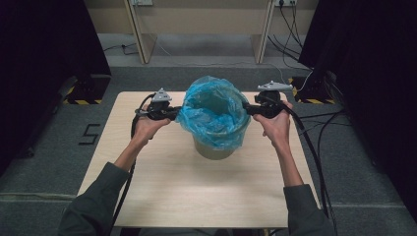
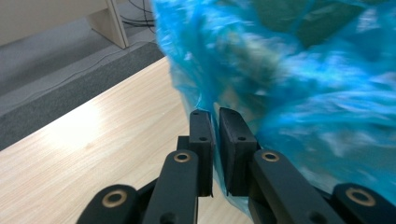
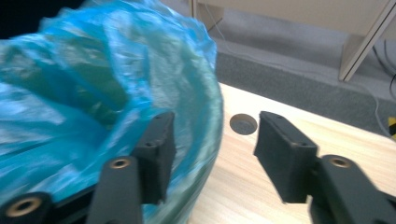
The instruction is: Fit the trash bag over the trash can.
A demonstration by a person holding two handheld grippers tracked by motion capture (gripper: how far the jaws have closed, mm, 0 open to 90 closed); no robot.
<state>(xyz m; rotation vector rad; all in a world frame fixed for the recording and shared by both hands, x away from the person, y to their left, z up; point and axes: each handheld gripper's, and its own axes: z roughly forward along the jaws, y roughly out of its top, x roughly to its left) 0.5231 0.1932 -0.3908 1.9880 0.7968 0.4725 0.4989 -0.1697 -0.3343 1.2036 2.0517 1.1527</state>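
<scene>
Forearms: two grey-green sleeves enter from the near edge of the high view, each hand holding one tool.
Left gripper (image 1: 173, 112): held at the left side of the bin; in the left gripper view (image 2: 215, 122) its jaws stand almost together, clamped on a thin fold of the blue bag's hem.
Right gripper (image 1: 247, 109): held at the right side of the bin; in the right gripper view (image 3: 212, 140) its jaws stand apart, one pad against the bag at the bin's rim, the other out over bare wood, gripping nothing.
Bag (image 1: 212, 109): thin blue plastic liner, pushed down inside the bin, its mouth open and its crumpled edge folded out over the rim (image 2: 299, 79) (image 3: 93, 93).
Bin (image 1: 212, 150): small round grey-green pail, upright near the middle of the table, slightly toward the far edge; only its lower wall shows below the bag.
Table (image 1: 162, 187): pale wood top, bare apart from the bin; a small round grey cap (image 3: 243, 123) sits in the surface just beyond the right gripper.
Progress (judged): lining looks largely done, since the bag is seated and turned over the rim all around.
Remaining (judged): hem hangs uneven, lower at the front; left side is being tugged, right side has yet to be gripped and smoothed.
</scene>
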